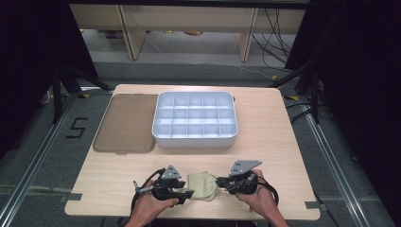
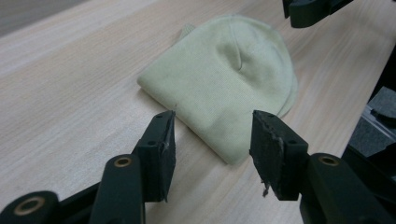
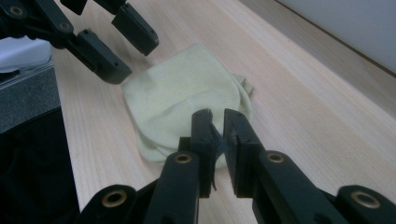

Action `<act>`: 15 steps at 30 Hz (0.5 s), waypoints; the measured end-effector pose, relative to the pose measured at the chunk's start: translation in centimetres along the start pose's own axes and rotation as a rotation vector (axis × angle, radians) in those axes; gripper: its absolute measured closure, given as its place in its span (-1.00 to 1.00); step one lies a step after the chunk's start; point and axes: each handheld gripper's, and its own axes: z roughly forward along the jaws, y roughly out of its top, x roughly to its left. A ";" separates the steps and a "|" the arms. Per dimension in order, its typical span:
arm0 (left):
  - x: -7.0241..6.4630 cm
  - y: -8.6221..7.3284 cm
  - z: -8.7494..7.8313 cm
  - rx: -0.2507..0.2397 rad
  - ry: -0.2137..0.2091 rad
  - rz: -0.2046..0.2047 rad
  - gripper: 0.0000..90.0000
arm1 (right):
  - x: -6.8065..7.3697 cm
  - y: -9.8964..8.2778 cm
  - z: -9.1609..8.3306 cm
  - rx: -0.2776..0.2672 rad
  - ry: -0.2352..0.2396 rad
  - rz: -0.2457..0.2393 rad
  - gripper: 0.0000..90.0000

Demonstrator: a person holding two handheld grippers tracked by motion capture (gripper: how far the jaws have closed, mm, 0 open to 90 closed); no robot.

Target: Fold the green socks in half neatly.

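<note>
White divided organizer box (image 1: 195, 119) sits mid-table (image 1: 265, 142); brown lid (image 1: 126, 123) lies flat just beside it.

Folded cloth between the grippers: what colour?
Pale yellow-green cloth, plain; clearest in left gripper view.

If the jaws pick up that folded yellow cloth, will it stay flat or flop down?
Probably flop: the folded pale yellow cloth looks soft and thin, with creases and loose layered edges. It likely weighs little. Lifted by one edge, the layers would probably unfold and hang. It won't roll, and pushing may bunch it on the wooden table.
</note>
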 end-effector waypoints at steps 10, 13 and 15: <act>-0.1 0.7 1.0 0.051 0.089 0.115 0.18 | 0.0 0.0 -0.1 -0.007 0.008 0.002 0.77; 0.4 0.8 0.8 0.059 0.108 0.120 0.21 | -0.1 -0.1 -0.2 -0.015 0.002 -0.003 0.78; 0.8 1.0 0.7 0.070 0.121 0.113 0.21 | -0.2 -0.1 -0.3 -0.011 0.001 0.000 0.77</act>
